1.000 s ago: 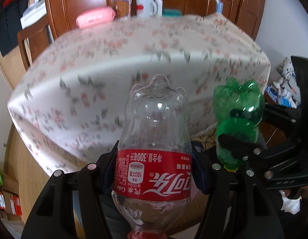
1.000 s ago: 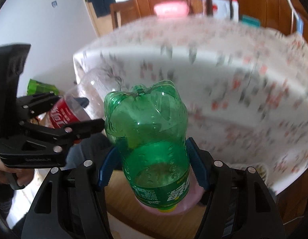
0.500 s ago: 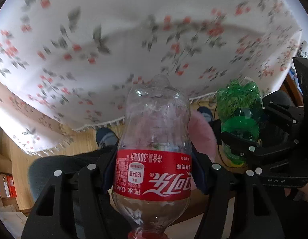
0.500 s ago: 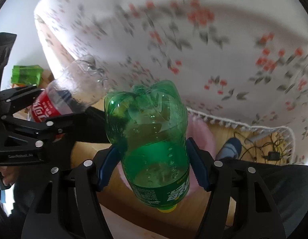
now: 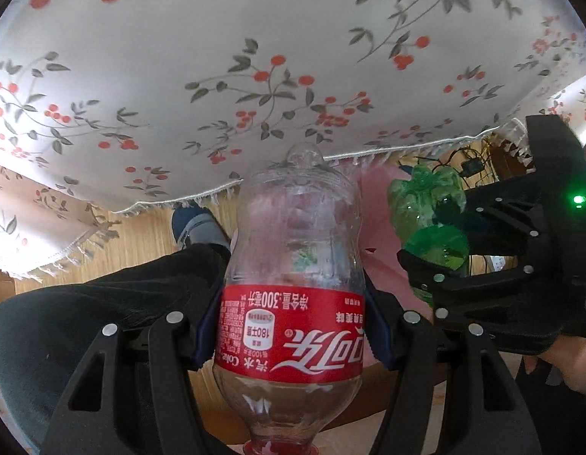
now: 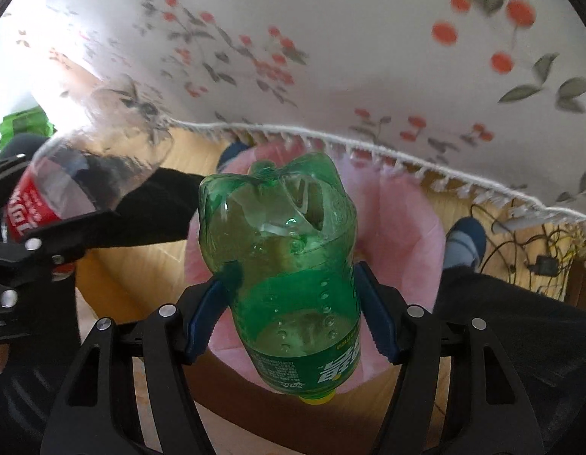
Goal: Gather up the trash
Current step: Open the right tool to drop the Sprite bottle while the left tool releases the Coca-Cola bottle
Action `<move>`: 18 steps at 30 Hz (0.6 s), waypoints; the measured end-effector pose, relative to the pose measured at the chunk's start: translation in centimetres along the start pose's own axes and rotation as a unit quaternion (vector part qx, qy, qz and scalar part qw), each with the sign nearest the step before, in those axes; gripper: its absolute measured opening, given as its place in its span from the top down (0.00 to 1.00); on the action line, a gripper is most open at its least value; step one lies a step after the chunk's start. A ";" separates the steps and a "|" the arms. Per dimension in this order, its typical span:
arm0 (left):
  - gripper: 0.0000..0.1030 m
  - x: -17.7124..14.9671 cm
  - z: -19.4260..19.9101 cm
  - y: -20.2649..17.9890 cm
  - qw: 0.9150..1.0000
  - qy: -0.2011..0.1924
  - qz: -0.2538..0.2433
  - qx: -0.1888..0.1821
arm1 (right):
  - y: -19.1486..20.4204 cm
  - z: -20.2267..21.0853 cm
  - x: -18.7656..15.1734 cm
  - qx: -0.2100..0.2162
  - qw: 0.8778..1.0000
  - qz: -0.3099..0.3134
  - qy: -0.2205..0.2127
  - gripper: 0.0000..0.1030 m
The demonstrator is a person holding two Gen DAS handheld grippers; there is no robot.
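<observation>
Both grippers were pointed down: the left gripper was clenched on a clear bottle, the right gripper on a green bottle, above a pink-lined bin.

Left gripper gripping cola bottle, tablecloth

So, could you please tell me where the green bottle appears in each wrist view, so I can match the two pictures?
Left wrist view: the green bottle is right of centre, clamped in the right hand-held gripper.
Right wrist view: the green bottle fills the centre, base pointing away from the camera.
Shared landmark: the pink-lined bin below the tablecloth's fringe.
</observation>
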State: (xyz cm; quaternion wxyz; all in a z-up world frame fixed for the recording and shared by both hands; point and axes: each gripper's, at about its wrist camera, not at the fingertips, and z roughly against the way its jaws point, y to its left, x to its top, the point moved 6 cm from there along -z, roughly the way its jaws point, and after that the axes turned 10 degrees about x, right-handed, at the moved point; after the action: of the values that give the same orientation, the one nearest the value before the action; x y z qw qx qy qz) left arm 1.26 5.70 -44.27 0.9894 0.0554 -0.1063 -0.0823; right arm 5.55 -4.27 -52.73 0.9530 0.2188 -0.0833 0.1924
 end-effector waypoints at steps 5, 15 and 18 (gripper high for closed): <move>0.40 0.2 -0.9 0.2 1.000 0.011 0.001 0.002 | -0.8 -2.2 -0.5 0.012 1.000 -0.009 0.020 0.36; 0.40 0.3 -2.1 -0.9 1.000 0.028 -0.009 0.001 | -1.9 -2.5 -1.4 0.002 0.999 -0.031 0.036 0.23; 0.40 0.1 -3.1 -1.3 0.999 0.036 -0.013 -0.003 | -2.6 -0.9 -1.5 -0.019 0.999 -0.037 0.027 0.16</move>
State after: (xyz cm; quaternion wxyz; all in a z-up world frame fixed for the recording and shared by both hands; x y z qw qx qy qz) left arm 1.81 4.67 -47.46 0.9916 0.0566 -0.0694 -0.0937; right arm 5.29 -6.49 -54.92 0.9653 0.1987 -0.0527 0.1613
